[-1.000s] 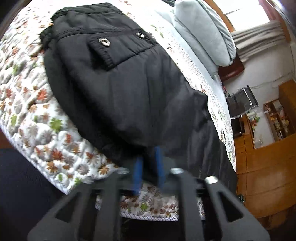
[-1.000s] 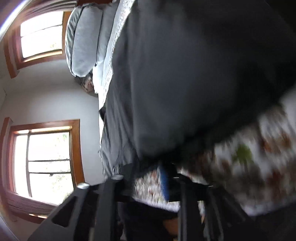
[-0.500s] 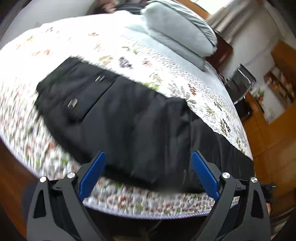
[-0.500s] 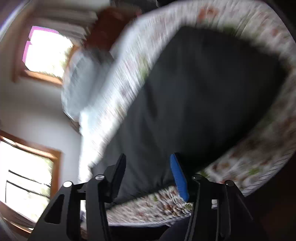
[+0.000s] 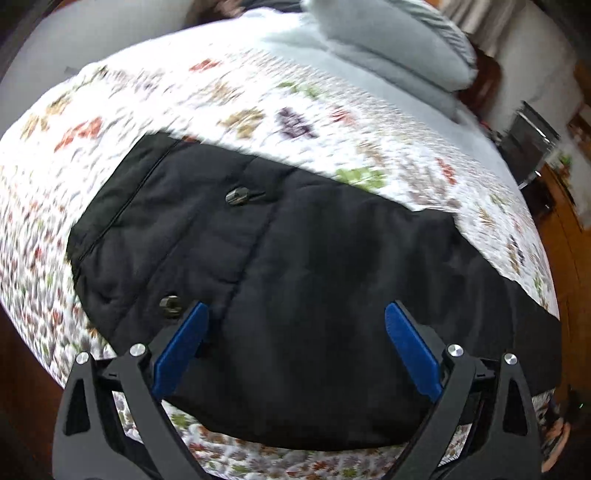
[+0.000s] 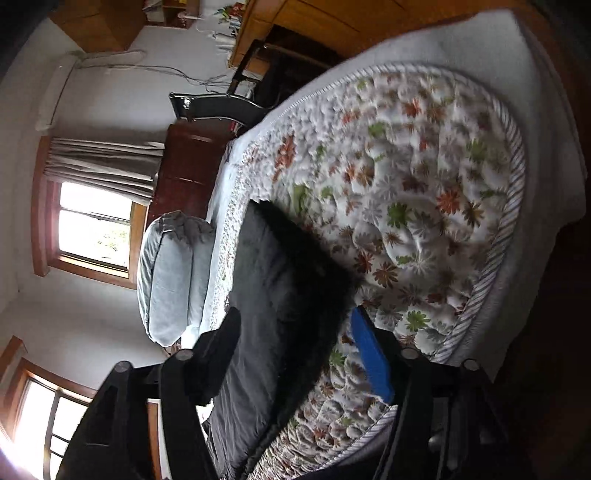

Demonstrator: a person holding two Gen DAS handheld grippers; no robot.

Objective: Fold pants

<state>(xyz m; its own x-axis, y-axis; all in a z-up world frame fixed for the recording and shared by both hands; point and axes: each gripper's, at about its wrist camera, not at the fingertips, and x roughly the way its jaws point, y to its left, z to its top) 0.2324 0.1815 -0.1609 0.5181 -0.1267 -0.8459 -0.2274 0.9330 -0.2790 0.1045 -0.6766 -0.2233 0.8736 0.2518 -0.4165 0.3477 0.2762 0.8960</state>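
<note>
One pair of black pants (image 5: 295, 280) lies flat on a quilt (image 5: 258, 107) printed with leaves, on a bed, near the quilt's front edge. Left wrist view: a pocket flap toward the waist end, two metal snaps (image 5: 238, 195) on it, one far, one near. One long seam runs down from the flap area. Fabric looks folded over itself; exact layer count unclear.

Left gripper (image 5: 295, 325): jaws spread wide and opening, both blue pads (image 5: 181, 347) clear of the cloth, nothing pinched. It hangs above the pants, pointing down at them.

Right gripper (image 6: 295, 332): jaws at a middle spread and opening. One blue pad visible, the other finger dark. The pants' end (image 6: 291, 280) shows between the fingers, but the pads do not press it. This view is rolled sideways.

Pillows (image 6: 173, 280): two grey ones stacked at the head of the bed. Windows (image 6: 96, 225): two in the right wrist view, one with a curtain (image 6: 103, 166) bunched beside it. Wooden furniture (image 6: 314, 22) along the far wall. A dark chair (image 6: 218, 107) stands by the bed.
</note>
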